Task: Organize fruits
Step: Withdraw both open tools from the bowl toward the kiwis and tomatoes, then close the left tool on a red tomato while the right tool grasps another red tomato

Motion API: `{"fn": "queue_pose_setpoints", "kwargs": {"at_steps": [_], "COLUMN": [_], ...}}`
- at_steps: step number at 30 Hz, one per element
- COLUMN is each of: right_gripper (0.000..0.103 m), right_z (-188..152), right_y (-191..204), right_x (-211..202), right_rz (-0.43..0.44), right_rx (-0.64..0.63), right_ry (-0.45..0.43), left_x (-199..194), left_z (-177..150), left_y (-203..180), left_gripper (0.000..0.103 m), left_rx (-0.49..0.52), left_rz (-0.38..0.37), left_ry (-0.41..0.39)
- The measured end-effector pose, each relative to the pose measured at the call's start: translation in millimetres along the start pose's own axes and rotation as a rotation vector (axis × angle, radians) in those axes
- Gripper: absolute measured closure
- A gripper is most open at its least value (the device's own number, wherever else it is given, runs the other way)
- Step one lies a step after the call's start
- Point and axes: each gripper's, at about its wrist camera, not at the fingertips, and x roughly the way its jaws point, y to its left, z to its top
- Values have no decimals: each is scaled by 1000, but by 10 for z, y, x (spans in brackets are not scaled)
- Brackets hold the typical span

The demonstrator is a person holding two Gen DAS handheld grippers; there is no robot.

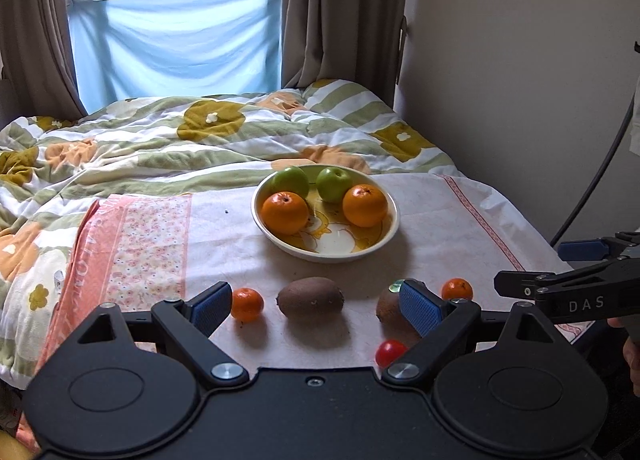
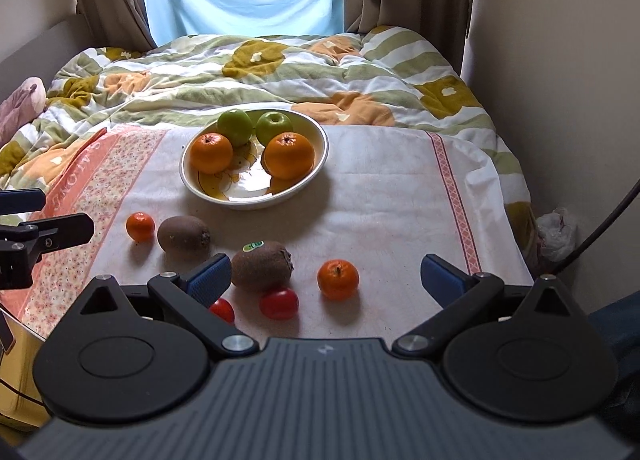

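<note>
A cream bowl point(image 1: 276, 238) point(image 2: 188, 180) on a white towel holds two oranges point(image 1: 285, 213) point(image 2: 289, 155) and two green apples point(image 1: 334, 184) point(image 2: 235, 126). In front of it lie two kiwis point(image 1: 311, 297) point(image 2: 262, 266), two small mandarins point(image 1: 247, 304) point(image 2: 338, 279) and two red tomatoes point(image 1: 390, 353) point(image 2: 279, 303). My left gripper point(image 1: 316, 306) stands open above the near fruit, nothing between its fingers. My right gripper point(image 2: 326, 274) is open too, with a mandarin and a kiwi seen between its blue pads point(image 2: 210, 280), untouched. The right gripper's side shows in the left wrist view at the right edge.
The towel point(image 1: 440, 228) covers the foot of a bed with a flowered quilt point(image 1: 180, 140). A wall runs along the right, curtains and a window at the back. A plastic bag point(image 2: 558, 234) lies by the bed's right side. A cable point(image 2: 608, 220) hangs at the right.
</note>
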Motion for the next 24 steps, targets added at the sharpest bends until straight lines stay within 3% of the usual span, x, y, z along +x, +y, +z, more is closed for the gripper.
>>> {"fn": "queue_pose_setpoints", "kwargs": {"at_steps": [8,12,21,24], "right_gripper": [0,0,9,11], "right_z": [-232,-314,-410,-407], "right_y": [-87,-102,-107,-97], "right_x": [358,507,783,834], "right_rz": [70,112,168,182], "right_rx": [15,10,-1,-7], "right_ry": [20,32,87,95], "left_x": [473,743,1027,1068], "left_z": [-402,-546,-644,-651], "left_y": [-368,-523,-631,-655], "left_gripper": [18,30,45,54], "left_rx": [89,124,156,163], "left_rz": [-47,-58,-63,-67], "left_ry": [57,92,133,144]}}
